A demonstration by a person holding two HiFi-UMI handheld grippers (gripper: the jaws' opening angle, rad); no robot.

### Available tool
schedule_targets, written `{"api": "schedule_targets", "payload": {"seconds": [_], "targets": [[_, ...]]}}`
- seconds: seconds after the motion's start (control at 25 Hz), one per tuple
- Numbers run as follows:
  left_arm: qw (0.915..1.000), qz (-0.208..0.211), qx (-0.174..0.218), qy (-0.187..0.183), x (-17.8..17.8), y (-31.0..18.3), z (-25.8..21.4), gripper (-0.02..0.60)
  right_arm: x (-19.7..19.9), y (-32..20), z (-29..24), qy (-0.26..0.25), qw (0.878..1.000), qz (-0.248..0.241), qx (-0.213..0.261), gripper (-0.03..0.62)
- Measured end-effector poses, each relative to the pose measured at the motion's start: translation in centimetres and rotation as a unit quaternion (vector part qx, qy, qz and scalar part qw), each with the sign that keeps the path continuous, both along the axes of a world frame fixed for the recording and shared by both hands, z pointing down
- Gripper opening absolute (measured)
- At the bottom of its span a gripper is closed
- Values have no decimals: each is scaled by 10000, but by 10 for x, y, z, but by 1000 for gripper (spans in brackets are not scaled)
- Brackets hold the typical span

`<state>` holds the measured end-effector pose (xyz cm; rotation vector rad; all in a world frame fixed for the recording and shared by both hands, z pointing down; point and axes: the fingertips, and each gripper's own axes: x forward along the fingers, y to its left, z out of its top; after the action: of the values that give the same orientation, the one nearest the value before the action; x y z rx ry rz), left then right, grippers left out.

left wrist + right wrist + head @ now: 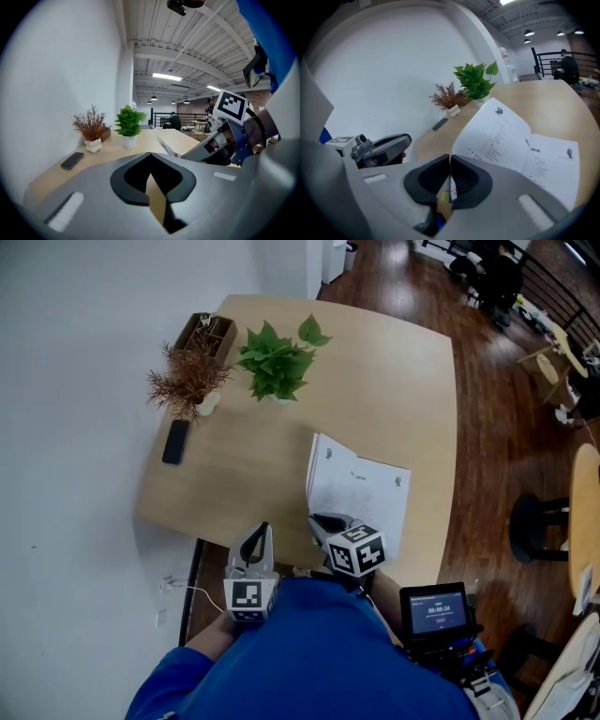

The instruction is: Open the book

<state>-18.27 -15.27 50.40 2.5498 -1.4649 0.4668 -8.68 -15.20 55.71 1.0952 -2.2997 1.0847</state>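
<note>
Book (361, 486): light, thin floppy pages, tearable; take by outer edge | right gripper (450, 160): pinched on raised page (499, 133) corner | left gripper (150, 157): jaws together, empty

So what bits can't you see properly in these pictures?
- Print in the book: too small and blurred in every view.
- Its near corner: head view, the right gripper covers it.
- Wooden box: head view, the dried plant hides part.
- Phone: too small to tell which face is up.
</note>
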Motion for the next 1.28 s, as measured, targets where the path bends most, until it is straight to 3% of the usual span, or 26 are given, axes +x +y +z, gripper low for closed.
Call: {"api": "schedule_targets", "payload": {"seconds": [0.44,0.92,1.28], "targets": [[9991,-408,-107,-89,-39,-13,8,6,-34,-18,41,243,9983,-384,-363,17],[9972,-664,-315,-120,-56,-20,24,7,-49,-29,101,464,9931,-629,-870,17],[9960,-798,-333,-205,-66,-16,20,6,-55,-26,117,580,9896,-688,-1118,20]]}}
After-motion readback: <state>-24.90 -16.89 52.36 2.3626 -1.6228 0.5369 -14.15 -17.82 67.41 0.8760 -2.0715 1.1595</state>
